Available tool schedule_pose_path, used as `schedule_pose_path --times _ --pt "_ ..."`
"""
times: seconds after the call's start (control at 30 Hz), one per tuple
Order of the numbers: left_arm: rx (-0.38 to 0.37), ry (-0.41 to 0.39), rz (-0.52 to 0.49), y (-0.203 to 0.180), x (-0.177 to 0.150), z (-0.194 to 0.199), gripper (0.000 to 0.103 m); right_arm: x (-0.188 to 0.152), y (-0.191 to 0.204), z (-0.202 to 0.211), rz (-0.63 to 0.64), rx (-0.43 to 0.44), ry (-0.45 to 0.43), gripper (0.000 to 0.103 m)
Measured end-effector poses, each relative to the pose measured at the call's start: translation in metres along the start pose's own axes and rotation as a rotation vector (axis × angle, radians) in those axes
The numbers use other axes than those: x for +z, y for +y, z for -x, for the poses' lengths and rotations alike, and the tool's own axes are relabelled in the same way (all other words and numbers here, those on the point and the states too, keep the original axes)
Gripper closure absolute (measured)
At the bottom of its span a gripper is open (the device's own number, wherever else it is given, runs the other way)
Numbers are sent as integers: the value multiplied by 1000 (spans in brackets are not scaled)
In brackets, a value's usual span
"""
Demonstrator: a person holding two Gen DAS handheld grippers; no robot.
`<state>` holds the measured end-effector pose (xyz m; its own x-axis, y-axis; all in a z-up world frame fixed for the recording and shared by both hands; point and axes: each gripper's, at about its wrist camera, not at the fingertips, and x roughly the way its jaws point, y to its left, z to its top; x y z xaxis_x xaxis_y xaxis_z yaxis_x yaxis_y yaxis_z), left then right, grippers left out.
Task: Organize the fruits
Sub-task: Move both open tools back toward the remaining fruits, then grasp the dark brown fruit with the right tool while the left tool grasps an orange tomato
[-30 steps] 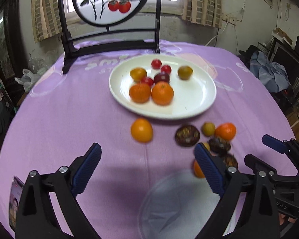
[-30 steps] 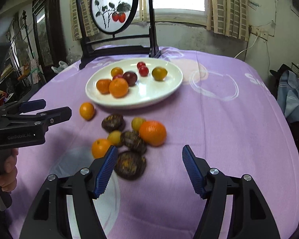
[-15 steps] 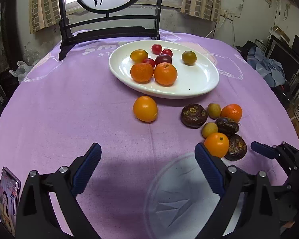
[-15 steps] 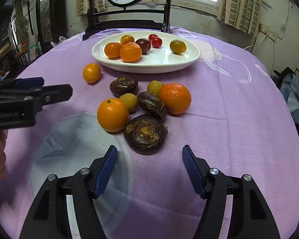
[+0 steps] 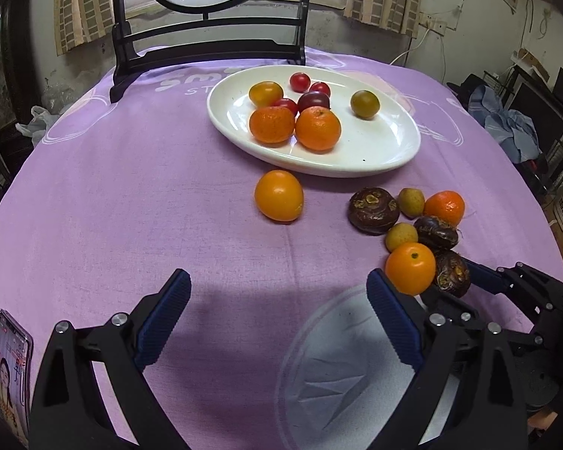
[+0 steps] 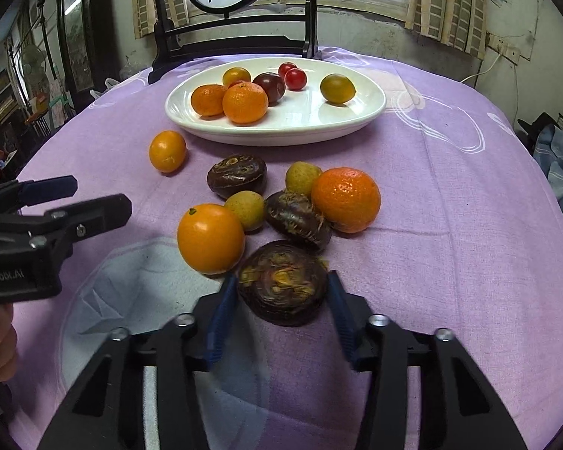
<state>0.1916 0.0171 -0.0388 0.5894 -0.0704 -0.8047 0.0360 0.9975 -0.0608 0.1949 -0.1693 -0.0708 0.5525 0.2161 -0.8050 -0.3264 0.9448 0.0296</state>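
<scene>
A white plate (image 5: pixel 390 150) (image 6: pixel 356 120) on the purple cloth holds oranges, tomatoes and a plum. Loose fruit lies in front of it: a lone orange (image 5: pixel 279 195) (image 6: pixel 167 150), and a cluster with dark brown fruits, small yellow ones, a tangerine (image 6: pixel 345 199) and an orange (image 6: pixel 210 238) (image 5: pixel 410 268). My right gripper (image 6: pixel 282 300) is closed around the nearest dark brown fruit (image 6: pixel 283 288) (image 5: pixel 451 273), its pads touching both sides. My left gripper (image 5: pixel 277 315) is open and empty, low over the cloth short of the lone orange.
A dark wooden stand with a round painted panel (image 5: pixel 206 48) (image 6: pixel 236 41) rises behind the plate. A phone (image 5: pixel 13 367) lies at the near left table edge. Clothes and clutter (image 5: pixel 506 127) sit off the table to the right.
Both grippers moved forward and lower toward the fruit. My right gripper closed from wide open onto the nearest dark brown fruit. The left gripper stayed open.
</scene>
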Motion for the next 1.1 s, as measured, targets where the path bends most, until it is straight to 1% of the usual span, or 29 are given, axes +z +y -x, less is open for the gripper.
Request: schedule_pose_path --times 0.1,0.17,0.27,0.33,0.43,0.53,0.67,0.73,0.83,0.9,0.97,1.03,1.1 --pt "4 -3 -12 -3 -1 0 11 -3 -6 8 -38 11 4 56" --pt "4 -1 -16 -4 -2 -1 11 -7 -9 20 -57 0 -10 56" --pt "-5 6 -25 -9 -5 -1 11 -16 -19 39 -102 17 -37 56" --pt "-18 6 -51 -17 -8 -1 11 -22 -26 45 -123 8 -54 56" --pt "-33 -6 -93 -30 -14 3 10 -28 -39 44 -163 7 -52 56" --pt "-57 -4 -112 -42 -19 4 10 -30 -48 41 -190 18 -46 56" --pt "-71 33 -155 -60 -24 -4 12 -31 -51 45 -196 33 -61 56" --pt "-60 40 -181 -68 -26 -8 16 -31 -51 51 -198 35 -74 56" --pt "-53 60 -201 -77 -27 -15 18 -32 -51 58 -196 45 -90 56" --pt "-47 72 -211 -82 -25 -21 28 -32 -49 60 -190 49 -93 56" --pt "-47 78 -214 -85 -21 -26 30 -31 -47 62 -179 47 -100 56" --pt "-51 80 -213 -88 -15 -28 36 -31 -46 62 -173 48 -98 56" --pt "-66 80 -212 -90 -10 -29 53 -31 -47 61 -176 48 -94 56"
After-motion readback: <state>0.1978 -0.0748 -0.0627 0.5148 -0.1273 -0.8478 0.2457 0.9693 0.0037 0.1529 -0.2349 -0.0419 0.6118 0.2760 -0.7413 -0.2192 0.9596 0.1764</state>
